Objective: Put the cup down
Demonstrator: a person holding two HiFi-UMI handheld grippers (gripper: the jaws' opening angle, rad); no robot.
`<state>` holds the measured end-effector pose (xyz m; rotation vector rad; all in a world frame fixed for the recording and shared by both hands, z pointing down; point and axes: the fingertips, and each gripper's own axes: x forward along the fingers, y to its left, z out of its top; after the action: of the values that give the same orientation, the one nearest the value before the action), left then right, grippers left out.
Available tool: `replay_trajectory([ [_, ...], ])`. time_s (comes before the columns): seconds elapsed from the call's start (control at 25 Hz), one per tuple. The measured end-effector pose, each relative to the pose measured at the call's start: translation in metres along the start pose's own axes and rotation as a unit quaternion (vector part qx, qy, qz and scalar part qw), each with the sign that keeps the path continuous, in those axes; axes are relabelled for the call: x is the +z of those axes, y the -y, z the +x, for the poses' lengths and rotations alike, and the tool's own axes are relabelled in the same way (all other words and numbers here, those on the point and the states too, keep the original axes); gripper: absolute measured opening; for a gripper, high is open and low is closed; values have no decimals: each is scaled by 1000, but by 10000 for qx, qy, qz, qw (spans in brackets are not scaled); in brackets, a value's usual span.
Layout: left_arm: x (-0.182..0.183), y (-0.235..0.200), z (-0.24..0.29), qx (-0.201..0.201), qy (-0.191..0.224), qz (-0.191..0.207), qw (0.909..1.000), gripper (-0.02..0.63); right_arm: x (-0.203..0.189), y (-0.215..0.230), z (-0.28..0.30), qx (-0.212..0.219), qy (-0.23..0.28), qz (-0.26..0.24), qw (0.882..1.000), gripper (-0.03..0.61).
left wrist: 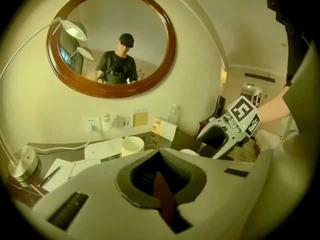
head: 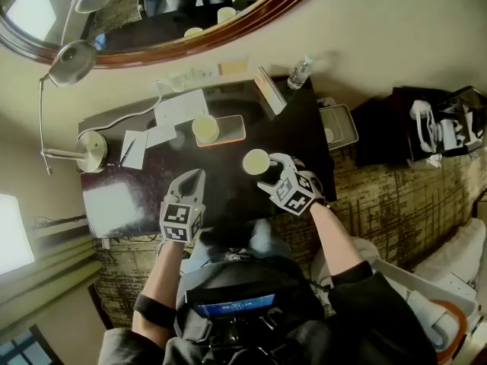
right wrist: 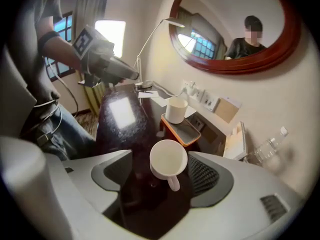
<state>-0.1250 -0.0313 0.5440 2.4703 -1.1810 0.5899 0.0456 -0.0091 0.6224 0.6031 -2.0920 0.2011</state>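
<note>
A white cup [head: 256,161] [right wrist: 168,159] stands upright on the dark table [head: 228,196], handle toward me. My right gripper [head: 270,172] [right wrist: 162,176] is open around it; the right pad sits close beside the cup and the left pad stands well apart. In the left gripper view only the cup's rim [left wrist: 189,152] shows past the right gripper [left wrist: 210,140]. My left gripper [head: 194,178] [left wrist: 160,176] [right wrist: 129,75] is shut with nothing in it, hovering over the table to the cup's left.
A second white cup [head: 205,128] [right wrist: 176,109] [left wrist: 132,145] stands on an orange-rimmed tray [head: 232,131] [right wrist: 184,131] farther back. Papers [head: 179,105], a card stand [head: 270,90], a water bottle [head: 299,73] and a desk lamp [head: 72,59] line the wall. A round mirror [left wrist: 112,39] hangs above.
</note>
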Motion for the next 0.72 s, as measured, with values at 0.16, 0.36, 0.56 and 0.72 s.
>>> replay_trajectory([
  [0.16,-6,-1,8,-16,-73,-85,9999,0,-8,4,29,264,-548,-747,9954,485],
  [0.36,-12,3,19,-24,-102,-169,9998,0,-11,12,55,534,-898,-1267,9864,503],
  [0.56,-16,6,26,-32,-135,-271,9995,0,-15,10,76,818,-1138,-1787,9739,503],
  [0.72,-20,6,31,-10,-154,-334,9993,0,-24,9,91,973,-1290,-2034,9657,502],
])
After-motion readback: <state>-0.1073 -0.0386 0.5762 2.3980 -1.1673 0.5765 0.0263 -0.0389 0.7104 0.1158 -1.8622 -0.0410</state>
